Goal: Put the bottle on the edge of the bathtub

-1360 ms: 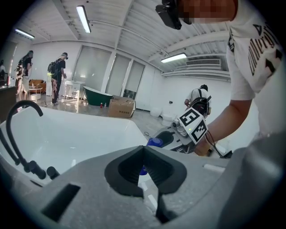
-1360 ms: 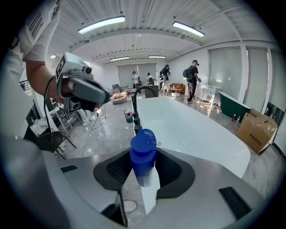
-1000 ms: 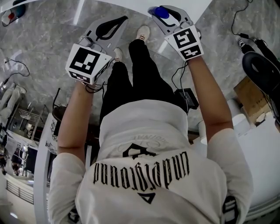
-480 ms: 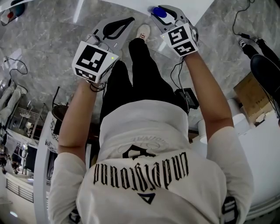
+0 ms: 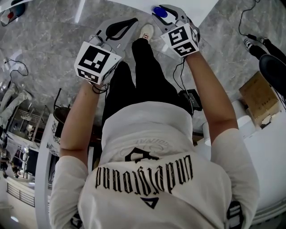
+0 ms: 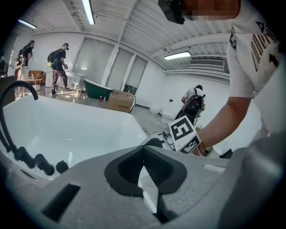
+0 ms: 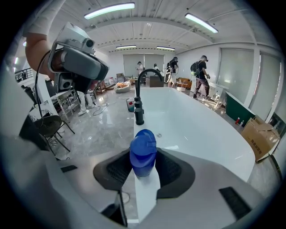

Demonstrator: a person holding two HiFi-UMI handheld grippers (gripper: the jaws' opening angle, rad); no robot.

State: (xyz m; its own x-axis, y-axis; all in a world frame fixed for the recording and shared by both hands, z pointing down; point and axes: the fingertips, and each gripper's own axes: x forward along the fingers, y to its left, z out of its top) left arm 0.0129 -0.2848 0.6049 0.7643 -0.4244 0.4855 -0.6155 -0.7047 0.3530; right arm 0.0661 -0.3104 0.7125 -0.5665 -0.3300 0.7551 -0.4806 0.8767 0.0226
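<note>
I see the white bathtub's (image 7: 210, 129) flat rim (image 7: 145, 192) running away from me, with a black faucet (image 7: 139, 96) standing on it farther along and the blue bottle (image 7: 143, 154) upright at its near end. Grey marble floor (image 7: 100, 129) lies alongside, carrying a cardboard box (image 7: 261, 136).

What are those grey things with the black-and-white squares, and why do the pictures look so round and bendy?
A person is holding a grabbing tool in each hand, like big tongs. The squares are markers stuck on the tools. One picture comes from a camera on the person's head looking down, so you see a shirt and arms. The other two come from cameras riding on the tools, and their wide lenses bend everything. The right gripper squeezes a blue bottle over the white edge of a big bathtub with a black tap. The left gripper is closed and holds nothing. I can't tell if the bottle touches the edge.
</note>
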